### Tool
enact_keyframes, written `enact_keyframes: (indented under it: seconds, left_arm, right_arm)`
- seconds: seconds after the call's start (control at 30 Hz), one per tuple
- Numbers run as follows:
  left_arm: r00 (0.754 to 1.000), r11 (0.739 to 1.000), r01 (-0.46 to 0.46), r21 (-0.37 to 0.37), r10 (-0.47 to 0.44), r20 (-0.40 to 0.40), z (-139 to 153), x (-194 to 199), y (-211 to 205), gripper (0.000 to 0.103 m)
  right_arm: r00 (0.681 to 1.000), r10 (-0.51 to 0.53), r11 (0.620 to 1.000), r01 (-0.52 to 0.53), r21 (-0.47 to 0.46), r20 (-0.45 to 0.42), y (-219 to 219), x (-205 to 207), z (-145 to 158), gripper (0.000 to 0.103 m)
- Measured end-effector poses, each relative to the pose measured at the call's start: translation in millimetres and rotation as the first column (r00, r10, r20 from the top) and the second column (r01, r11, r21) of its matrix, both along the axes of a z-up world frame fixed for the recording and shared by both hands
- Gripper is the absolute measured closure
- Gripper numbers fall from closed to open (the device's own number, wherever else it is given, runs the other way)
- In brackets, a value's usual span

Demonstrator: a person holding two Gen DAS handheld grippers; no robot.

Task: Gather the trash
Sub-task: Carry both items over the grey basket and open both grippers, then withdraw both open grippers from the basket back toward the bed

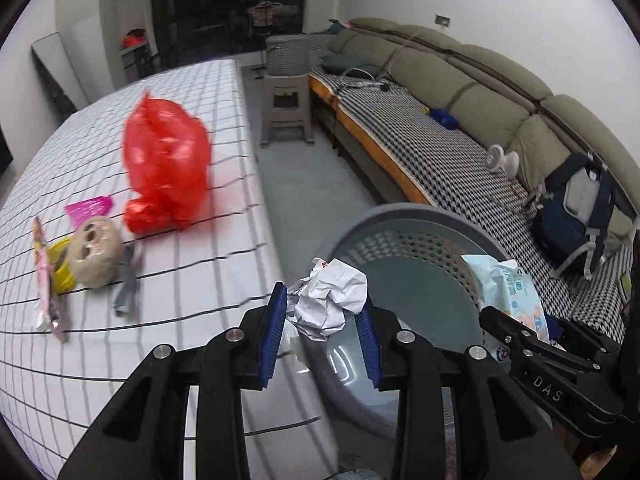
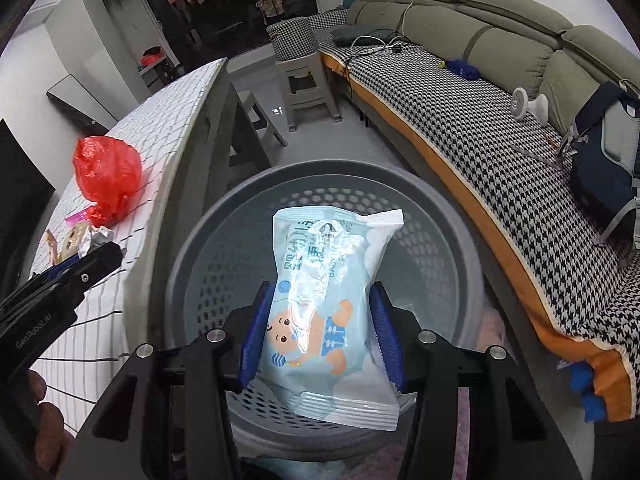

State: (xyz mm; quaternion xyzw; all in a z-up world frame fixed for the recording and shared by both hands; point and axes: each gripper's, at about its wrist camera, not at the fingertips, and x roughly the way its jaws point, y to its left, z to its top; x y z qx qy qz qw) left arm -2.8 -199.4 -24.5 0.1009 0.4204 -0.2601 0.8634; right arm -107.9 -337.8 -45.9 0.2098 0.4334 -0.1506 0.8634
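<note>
At the far left of the table (image 1: pixel 120 360), which wears a white cloth ruled with dark lines, several scraps are not yet collected: a pink-edged snack wrapper (image 1: pixel 46 276), a round beige piece with a yellow ring beside it (image 1: pixel 97 255), a magenta wrapper (image 1: pixel 89 207) and a grey strip (image 1: pixel 127 286), all close together near the edge. Just to their right stands a bunched red plastic bag (image 1: pixel 166 166), upright on the cloth. Further right, the left gripper (image 1: pixel 326 312) is clenched on a crumpled ball of white paper (image 1: pixel 329 300), the blue pads pressing it from both sides, and it hangs near the table's edge, just at the rim of the grey perforated basket (image 1: pixel 404 216) that sits on the floor between table and sofa (image 1: pixel 460 76). The paper is probably held this way so it can be dropped straight in. To the right again, the right gripper (image 2: pixel 320 332) grasps a pale blue wipes packet (image 2: pixel 326 308) by its lower half, squarely above the basket's open mouth, so letting go should land it inside. The basket looks empty at the bottom, so the collecting seems to be at an early stage.
</note>
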Motion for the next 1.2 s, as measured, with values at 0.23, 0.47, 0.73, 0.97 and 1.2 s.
enact_keyframes:
  seconds: [0.23,0.47,0.73,0.97,1.2]
  left_arm:
    - [0.998,0.998,0.051,0.037,-0.05,-0.035,-19.1,-3.7,-29.6,0.066]
    - [0.998,0.997,0.064,0.049,-0.063,-0.026,-20.9,-7.2,-45.5,0.049]
    - [0.998,0.997,0.05,0.064,-0.049,-0.027,-20.7,-5.4,-49.4,0.044]
    - [0.999,0.998,0.036,0.054,-0.034,-0.027,-18.4,-4.7,-44.8,0.035]
    - [1.0,0.999,0.014,0.05,-0.014,0.002,-11.2,-8.0,-37.7,0.027]
  right_arm:
    - [1.0,-0.012,0.999,0.013,0.031,-0.015,-21.0,-5.9,-13.7,0.055]
    - [1.0,-0.027,0.999,0.027,0.02,0.0,-30.7,-10.3,-12.6,0.049]
    - [0.999,-0.039,0.999,0.038,0.03,0.01,-37.5,-12.7,-14.1,0.042]
    - [0.999,-0.035,0.999,0.035,0.027,0.011,-34.5,-13.5,-13.1,0.042]
    - [0.999,-0.038,0.999,0.037,0.021,0.018,-32.3,-18.2,-9.9,0.042]
